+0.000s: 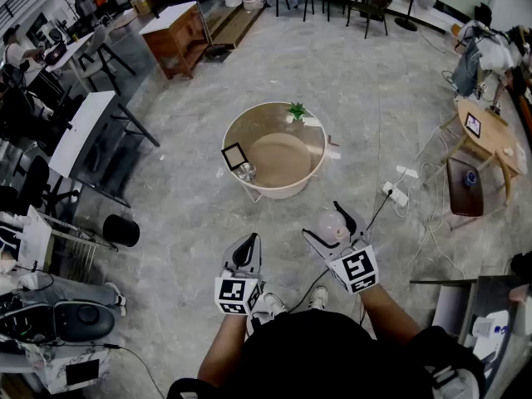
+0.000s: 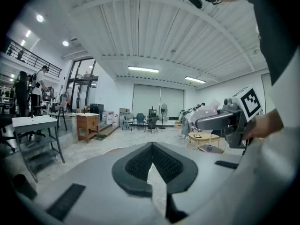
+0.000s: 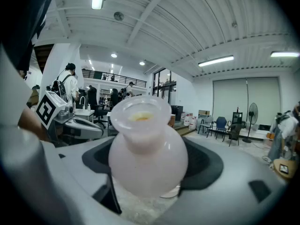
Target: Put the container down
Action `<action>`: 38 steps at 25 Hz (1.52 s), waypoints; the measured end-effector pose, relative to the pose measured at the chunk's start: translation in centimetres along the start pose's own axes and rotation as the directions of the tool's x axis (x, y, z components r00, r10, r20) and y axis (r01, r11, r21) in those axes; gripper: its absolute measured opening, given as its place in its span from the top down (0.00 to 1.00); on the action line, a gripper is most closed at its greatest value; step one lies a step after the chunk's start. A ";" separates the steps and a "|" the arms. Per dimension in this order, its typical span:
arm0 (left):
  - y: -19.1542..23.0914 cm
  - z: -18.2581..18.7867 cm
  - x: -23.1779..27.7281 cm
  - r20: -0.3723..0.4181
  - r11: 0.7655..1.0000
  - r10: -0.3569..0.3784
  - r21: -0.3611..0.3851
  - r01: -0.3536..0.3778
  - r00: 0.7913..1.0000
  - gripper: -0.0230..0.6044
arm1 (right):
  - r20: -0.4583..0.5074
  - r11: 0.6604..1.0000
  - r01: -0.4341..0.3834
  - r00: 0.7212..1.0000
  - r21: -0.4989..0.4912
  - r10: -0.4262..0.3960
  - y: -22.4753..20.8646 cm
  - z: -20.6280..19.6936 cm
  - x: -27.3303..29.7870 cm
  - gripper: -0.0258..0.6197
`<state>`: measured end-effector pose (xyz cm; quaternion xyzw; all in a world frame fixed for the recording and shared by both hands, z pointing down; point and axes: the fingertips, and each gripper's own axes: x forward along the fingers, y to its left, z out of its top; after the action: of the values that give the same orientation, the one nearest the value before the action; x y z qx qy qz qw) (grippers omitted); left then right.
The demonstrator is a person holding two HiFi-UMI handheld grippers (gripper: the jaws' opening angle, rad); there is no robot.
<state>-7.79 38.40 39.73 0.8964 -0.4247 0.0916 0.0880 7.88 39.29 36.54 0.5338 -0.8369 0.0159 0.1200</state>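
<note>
Two handheld grippers, one load, one likely set-down surface.

1. Round table (image 1: 283,160), pale top with a white rim, at 12 o'clock in the head view. It carries a black-framed picture stand (image 1: 234,155) at its 9 o'clock edge and a green plant sprig (image 1: 296,110) at its 1 o'clock edge.
2. Right gripper (image 1: 324,221): jaws spread wide and clamped on the belly of the container.
3. Left gripper (image 1: 248,241): jaws brought together at the tips, nothing between them, level with the right one and just beside it.
4. Container (image 3: 147,149): a pale pink, bulb-bodied vase with a flared mouth, carried in the air over bare floor. Its long axis appears roughly upright, with the neck rising clear of the pads.

Governing relation: the table lies at about 11 o'clock from the right gripper, well apart, across open floor. The loaded hand probably has to travel forward before lowering.

View differences: only the head view shows the table plainly. Only the right gripper view shows the pad contact and a yellowish tint inside the mouth. The left gripper view shows the vase side-on at its 3 o'clock.
</note>
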 end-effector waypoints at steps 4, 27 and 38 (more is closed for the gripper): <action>0.6 0.3 -0.6 -0.008 0.999 0.013 0.051 -0.013 1.000 0.98 | 0.026 1.000 -0.003 1.000 -0.008 0.003 0.1 0.5 -0.3 0.34; -1.3 1.0 -0.4 0.026 0.988 0.151 0.023 -0.151 0.988 0.98 | 0.108 0.994 -0.112 0.988 0.013 0.110 -1.6 1.2 -2.8 0.34; 1.6 0.6 5.6 -0.004 0.992 0.126 0.001 -0.126 0.992 0.98 | 0.019 0.994 -0.106 0.994 0.018 0.106 -5.0 -1.3 3.6 0.34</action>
<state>-5.53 33.09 40.64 0.8677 -0.4800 0.0990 0.0827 11.16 34.11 38.07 0.4898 -0.8650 0.0252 0.1064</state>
